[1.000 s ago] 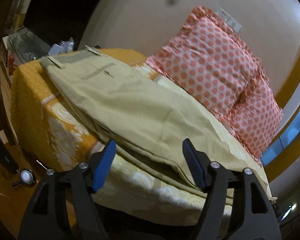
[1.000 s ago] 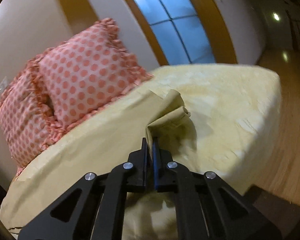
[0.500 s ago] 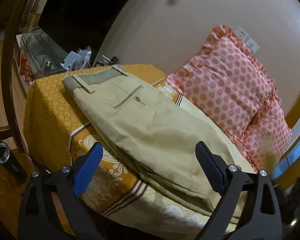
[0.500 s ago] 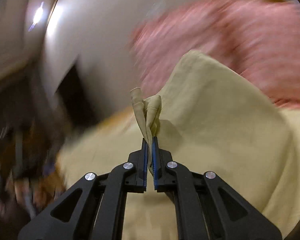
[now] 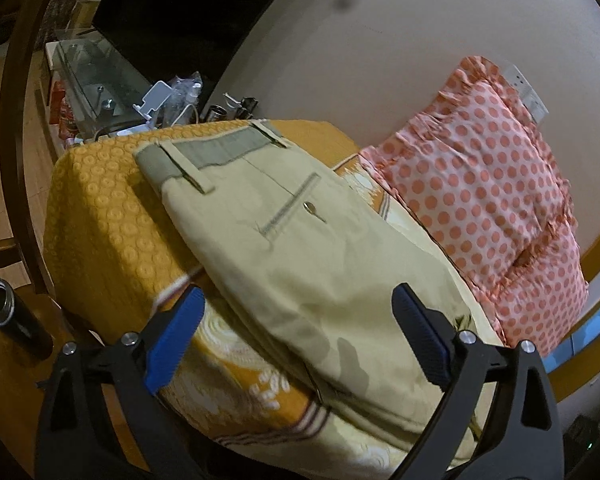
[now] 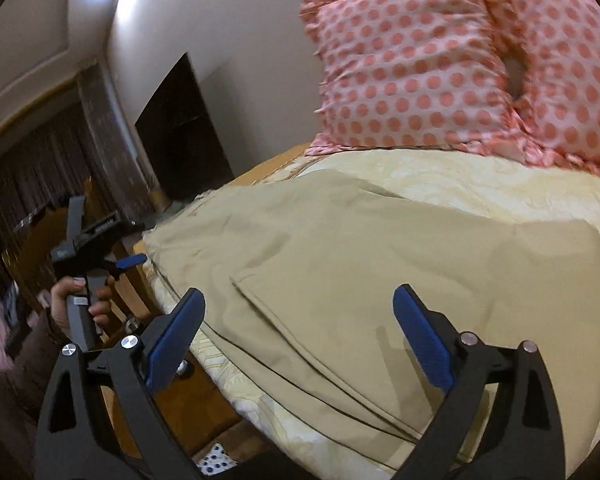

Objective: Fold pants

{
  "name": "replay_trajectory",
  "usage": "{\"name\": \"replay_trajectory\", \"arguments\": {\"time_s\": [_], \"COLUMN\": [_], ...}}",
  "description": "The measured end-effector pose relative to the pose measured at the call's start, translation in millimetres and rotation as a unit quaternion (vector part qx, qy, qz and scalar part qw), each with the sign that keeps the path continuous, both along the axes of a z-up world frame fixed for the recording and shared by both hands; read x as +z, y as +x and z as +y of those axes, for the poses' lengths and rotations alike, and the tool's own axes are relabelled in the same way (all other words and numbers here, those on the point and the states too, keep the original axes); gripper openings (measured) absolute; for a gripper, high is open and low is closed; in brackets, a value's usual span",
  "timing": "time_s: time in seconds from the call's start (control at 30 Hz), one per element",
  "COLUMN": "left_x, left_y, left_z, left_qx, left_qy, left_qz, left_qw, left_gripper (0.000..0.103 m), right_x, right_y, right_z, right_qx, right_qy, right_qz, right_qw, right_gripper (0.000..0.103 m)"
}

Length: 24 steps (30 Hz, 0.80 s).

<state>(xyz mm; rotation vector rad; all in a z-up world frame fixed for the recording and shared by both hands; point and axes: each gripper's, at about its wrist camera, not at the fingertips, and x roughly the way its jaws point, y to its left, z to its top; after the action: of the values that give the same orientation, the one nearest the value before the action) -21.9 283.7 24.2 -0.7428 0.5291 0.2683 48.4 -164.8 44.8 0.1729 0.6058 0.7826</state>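
Observation:
Khaki pants [image 5: 300, 252] lie folded on the bed, waistband and back pocket toward the far left corner. In the right wrist view the pants [image 6: 380, 264] spread across the bed with the leg end laid over them. My left gripper [image 5: 300, 336] is open and empty, hovering above the pants near the bed's front edge. My right gripper [image 6: 296, 336] is open and empty above the folded leg fabric. The left gripper also shows in the right wrist view [image 6: 100, 256], held in a hand beside the bed.
Orange-and-cream bedspread [image 5: 108, 216] covers the bed. Two pink polka-dot pillows [image 5: 480, 184] lean on the wall behind. A glass stand with clutter [image 5: 100, 80] is at far left. A dark metal bottle [image 5: 8, 316] stands on the wooden floor.
My right gripper carried the pant leg ends over toward the waist, then opened and let them go. My left gripper drew back and stayed open.

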Motion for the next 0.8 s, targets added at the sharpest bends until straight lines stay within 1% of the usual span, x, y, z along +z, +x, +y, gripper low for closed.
{"name": "replay_trajectory", "arguments": {"time_s": [0.13,0.2,0.23,0.27,0.3,0.33,0.37,0.4,0.43,0.5,0.53,0.6,0.63,0.67,0.7,0.73,0.77,0.8], "left_x": [1,1,0,-3,-3,2,10,23,34,72,85,116,129,135,140,141,138,132], "left_y": [17,25,27,32,33,35,37,40,42,50,54,64,68,69,69,67,64,62], "left_z": [15,22,25,29,30,29,23,14,6,-29,-45,-99,-137,-161,-196,-219,-260,-281], "left_qx": [0.007,0.024,0.027,0.038,0.037,0.033,0.029,0.023,0.015,-0.025,-0.042,-0.102,-0.147,-0.177,-0.223,-0.255,-0.314,-0.345], "left_qy": [-0.001,-0.002,-0.004,-0.007,-0.005,0.007,0.028,0.063,0.089,0.153,0.174,0.232,0.261,0.275,0.293,0.302,0.312,0.316], "left_qz": [0.018,0.027,0.031,0.053,0.056,0.057,0.061,0.058,0.052,0.023,0.012,-0.022,-0.042,-0.055,-0.075,-0.087,-0.101,-0.104], "left_qw": [0.9998,0.9993,0.9991,0.9979,0.9977,0.9978,0.9973,0.9960,0.9945,0.9877,0.9839,0.9670,0.9532,0.9433,0.9266,0.9143,0.8911,0.8779], "left_gripper": [0.090,0.078,0.050,0.018,0.017,0.013,0.011,0.010,0.009,0.008,0.008,0.008,0.008,0.008,0.008,0.008,0.008,0.008], "right_x": [-4,-5,-6,-6,-6,-6,-6,-6,-5,-4,-3,-2,-1,0,1,1,1,1], "right_y": [3,3,4,4,3,4,4,5,5,6,7,8,8,7,7,6,5,4], "right_z": [-3,-8,-11,-17,-22,-27,-35,-44,-53,-72,-83,-102,-112,-125,-137,-149,-158,-171], "right_qx": [-0.003,-0.004,-0.005,-0.011,-0.016,-0.021,-0.029,-0.039,-0.050,-0.073,-0.088,-0.111,-0.123,-0.138,-0.153,-0.166,-0.175,-0.189], "right_qy": [0.010,0.015,0.017,0.021,0.024,0.026,0.030,0.035,0.041,0.055,0.065,0.083,0.093,0.104,0.116,0.130,0.141,0.157], "right_qz": [0.013,0.014,0.014,0.013,0.013,0.013,0.013,0.012,0.011,0.010,0.010,0.011,0.012,0.014,0.017,0.021,0.024,0.029], "right_qw": [1.000,1.000,1.000,1.000,0.999,0.999,0.999,0.999,0.998,0.996,0.994,0.990,0.988,0.985,0.981,0.977,0.974,0.969], "right_gripper": [0.097,0.097,0.097,0.097,0.097,0.097,0.097,0.097,0.097,0.097,0.097,0.097,0.097,0.097,0.097,0.097,0.097,0.097]}}
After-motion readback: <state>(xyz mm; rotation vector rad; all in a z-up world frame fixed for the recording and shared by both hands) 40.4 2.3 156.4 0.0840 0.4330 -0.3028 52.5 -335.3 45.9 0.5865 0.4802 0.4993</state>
